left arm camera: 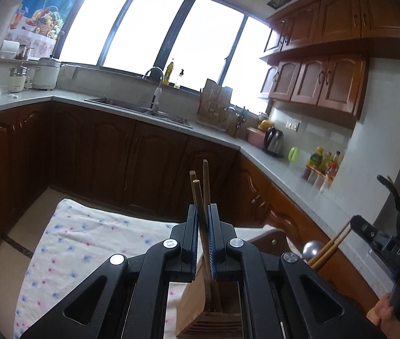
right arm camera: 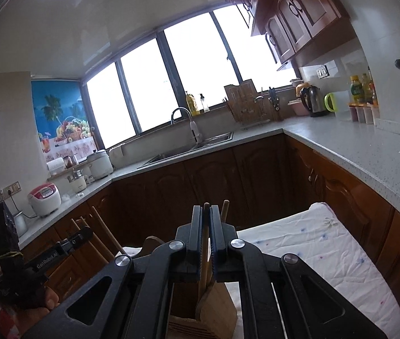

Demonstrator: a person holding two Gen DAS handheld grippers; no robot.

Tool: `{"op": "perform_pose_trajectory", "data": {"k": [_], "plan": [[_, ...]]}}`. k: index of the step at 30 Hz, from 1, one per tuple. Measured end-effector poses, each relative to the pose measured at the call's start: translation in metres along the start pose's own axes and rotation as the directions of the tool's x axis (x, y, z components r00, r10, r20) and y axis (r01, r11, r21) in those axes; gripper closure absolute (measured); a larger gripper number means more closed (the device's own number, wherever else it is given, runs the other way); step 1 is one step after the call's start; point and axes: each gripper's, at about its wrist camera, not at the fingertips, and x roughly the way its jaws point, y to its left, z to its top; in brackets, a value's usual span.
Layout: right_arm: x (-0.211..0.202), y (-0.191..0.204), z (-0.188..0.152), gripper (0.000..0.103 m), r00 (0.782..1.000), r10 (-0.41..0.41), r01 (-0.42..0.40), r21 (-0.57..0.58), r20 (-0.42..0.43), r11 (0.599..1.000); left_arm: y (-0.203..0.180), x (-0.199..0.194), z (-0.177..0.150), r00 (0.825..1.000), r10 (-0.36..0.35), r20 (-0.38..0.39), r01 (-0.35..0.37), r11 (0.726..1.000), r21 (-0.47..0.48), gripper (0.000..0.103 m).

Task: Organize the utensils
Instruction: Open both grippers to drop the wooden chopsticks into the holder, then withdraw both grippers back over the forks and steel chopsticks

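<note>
Both the left tongs [left arm camera: 203,243] and right tongs [right arm camera: 206,243] are clamped mid-shaft on light, stiff, smooth wooden chopsticks [left arm camera: 200,197] standing above the wooden holder [left arm camera: 208,319], best gripped there.

I count two grippers [left arm camera: 203,226] [right arm camera: 206,226], three wooden handles [left arm camera: 198,197] standing in one wooden holder [left arm camera: 200,305], one steel ladle [left arm camera: 312,248], one kettle [left arm camera: 273,140], two rice cookers [right arm camera: 44,199] and one faucet [left arm camera: 154,84].
</note>
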Motion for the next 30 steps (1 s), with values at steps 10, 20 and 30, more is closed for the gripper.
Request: {"op": "perform_pose_trajectory", "data": {"k": [10,20,30], "plan": [[0.003,-0.005,0.001,0.098,1.0,-0.002,0.003,0.014,-0.021,1.0,-0.005,-0.005,0.009,1.0,0.012,-0.012,-0.012,1.0,0.018,0.097],[0.0,-0.009,0.002,0.079,1.0,-0.006,0.007,0.028,-0.026,1.0,-0.001,-0.011,0.011,0.999,0.035,-0.02,-0.035,0.999,-0.008,0.074],[-0.016,-0.015,0.002,0.005,0.999,0.035,-0.036,0.063,0.018,0.997,-0.003,-0.034,0.004,0.998,0.064,-0.028,-0.064,0.998,-0.013,0.017]]}}
